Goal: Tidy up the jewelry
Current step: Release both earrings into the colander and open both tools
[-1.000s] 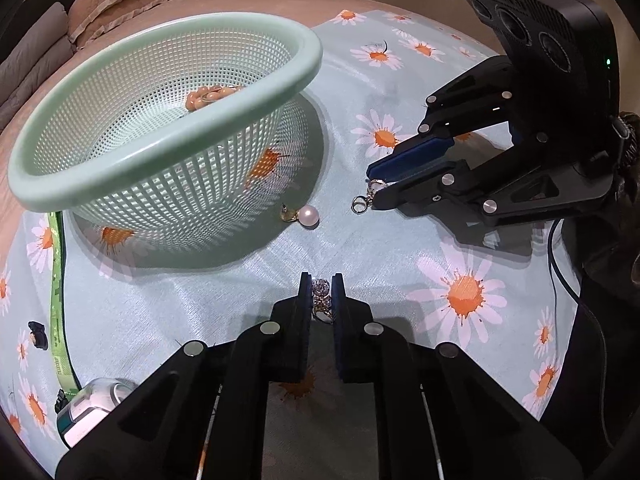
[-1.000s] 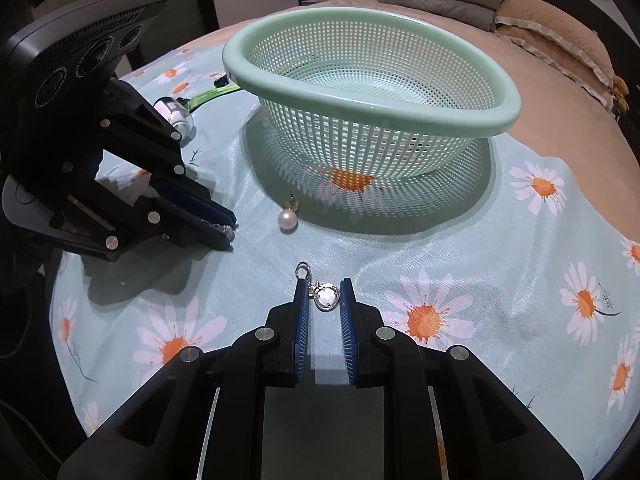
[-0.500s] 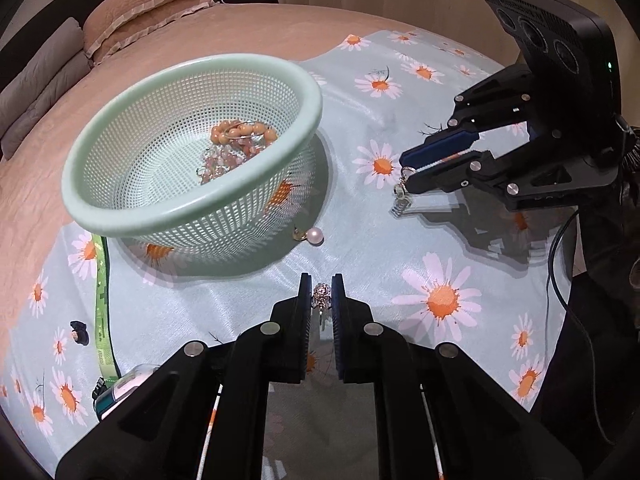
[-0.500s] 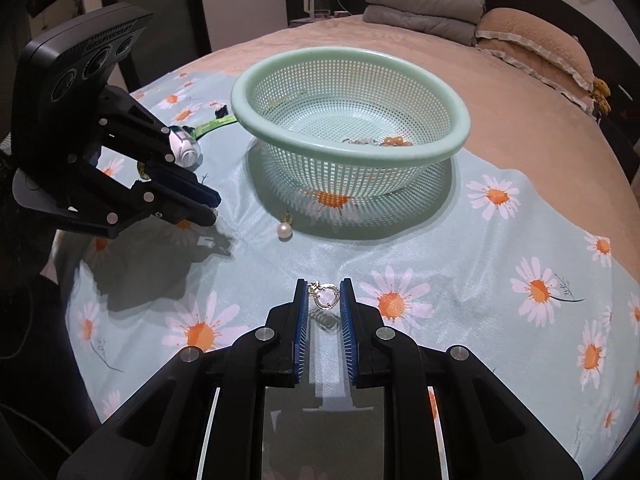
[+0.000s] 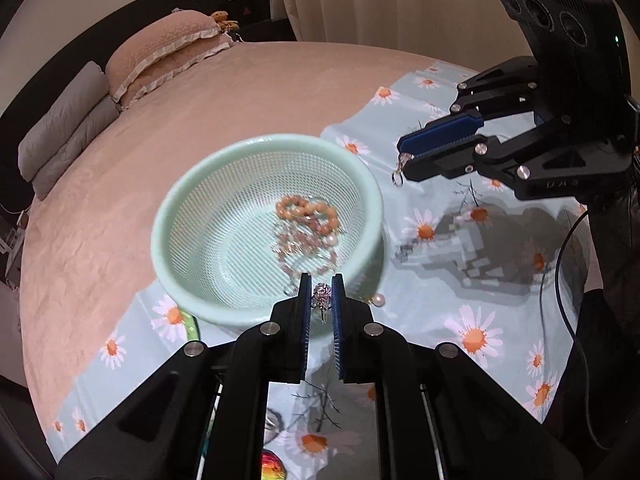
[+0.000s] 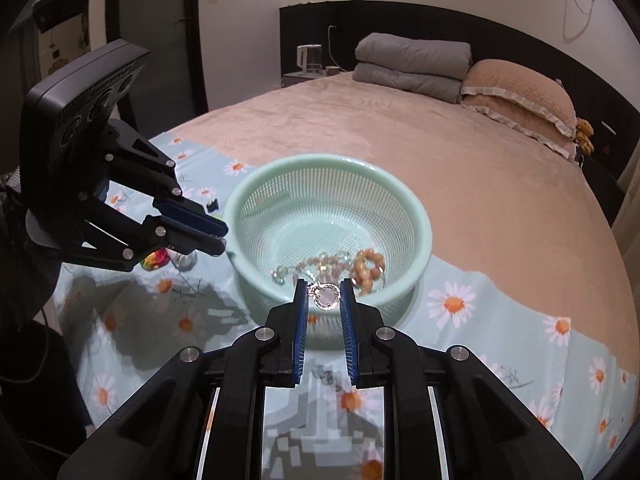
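Note:
A mint-green mesh basket (image 5: 372, 208) (image 6: 424, 224) stands on a daisy-print cloth on the bed and holds an orange bead bracelet (image 5: 306, 212) (image 6: 368, 266) and pink bead strands. My left gripper (image 5: 322, 294) (image 6: 222, 240) is shut on a small sparkly earring (image 5: 322, 292), held high near the basket's near rim. My right gripper (image 6: 324, 290) (image 5: 402, 160) is shut on a silver ring pendant (image 6: 326, 296), also raised at the basket's rim; its clasp (image 5: 399, 172) dangles in the left wrist view. A pearl earring (image 5: 378, 300) lies on the cloth beside the basket.
The daisy cloth (image 5: 472, 332) covers the near part of a tan bedspread (image 6: 480, 168). Pillows (image 6: 520, 92) and folded grey blankets (image 6: 412, 64) lie at the headboard. A small jar and a colourful object (image 6: 158, 258) sit on the cloth by the basket.
Both grippers have risen from the cloth with their pieces and now stand high at the basket's rim, so the basket's inside shows. The pearl earring has stayed on the cloth.

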`<action>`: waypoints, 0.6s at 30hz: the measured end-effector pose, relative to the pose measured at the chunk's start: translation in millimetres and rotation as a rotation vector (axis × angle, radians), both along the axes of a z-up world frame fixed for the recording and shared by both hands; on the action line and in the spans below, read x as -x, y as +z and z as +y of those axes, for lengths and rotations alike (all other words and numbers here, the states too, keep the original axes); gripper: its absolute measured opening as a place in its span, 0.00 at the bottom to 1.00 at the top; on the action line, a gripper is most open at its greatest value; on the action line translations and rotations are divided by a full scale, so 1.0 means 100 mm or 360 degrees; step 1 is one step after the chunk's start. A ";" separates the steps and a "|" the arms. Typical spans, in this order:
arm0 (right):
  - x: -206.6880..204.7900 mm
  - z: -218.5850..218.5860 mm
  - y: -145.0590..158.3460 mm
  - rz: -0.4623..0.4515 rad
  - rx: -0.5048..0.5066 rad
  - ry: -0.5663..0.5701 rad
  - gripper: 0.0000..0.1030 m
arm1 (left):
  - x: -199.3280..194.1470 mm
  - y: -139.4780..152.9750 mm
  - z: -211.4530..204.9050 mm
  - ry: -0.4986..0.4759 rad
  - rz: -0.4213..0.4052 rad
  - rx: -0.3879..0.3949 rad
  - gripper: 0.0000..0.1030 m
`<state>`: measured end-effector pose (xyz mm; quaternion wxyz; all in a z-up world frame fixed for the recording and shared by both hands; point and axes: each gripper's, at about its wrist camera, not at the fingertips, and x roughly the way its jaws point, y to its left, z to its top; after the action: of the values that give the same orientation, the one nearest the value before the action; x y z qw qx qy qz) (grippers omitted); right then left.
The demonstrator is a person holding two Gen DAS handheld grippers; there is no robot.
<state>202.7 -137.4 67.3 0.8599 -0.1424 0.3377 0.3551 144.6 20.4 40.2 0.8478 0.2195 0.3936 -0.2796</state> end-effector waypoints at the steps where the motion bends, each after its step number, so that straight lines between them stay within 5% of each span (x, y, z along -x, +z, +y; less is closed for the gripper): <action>1: -0.04 0.05 0.02 -0.0010 -0.0009 0.0005 0.15 | -0.06 0.04 0.01 0.0006 -0.0013 0.0008 0.10; 7: -0.15 0.20 -0.03 -0.0083 -0.0016 0.0000 0.17 | -0.26 0.03 0.04 0.0080 -0.0079 0.0041 0.13; 8: -0.16 0.21 -0.06 -0.0091 0.0004 -0.0022 0.21 | -0.28 0.01 0.06 0.0107 -0.0080 0.0063 0.19; 10: -0.18 0.21 -0.10 -0.0125 0.0046 -0.0091 0.54 | -0.29 -0.02 0.12 0.0198 -0.0104 0.0090 0.68; 16: -0.17 -0.06 -0.07 -0.0176 -0.0038 -0.0268 0.77 | -0.20 -0.07 0.27 0.0329 -0.0147 0.0128 0.94; 18: -0.17 -0.16 -0.06 -0.0176 -0.0051 -0.0331 0.81 | -0.15 -0.07 0.29 0.0353 -0.0164 0.0134 0.94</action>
<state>219.4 -153.9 61.3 0.9116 -0.1123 0.2970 0.2610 159.8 49.8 33.6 0.9011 0.1528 0.3591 -0.1888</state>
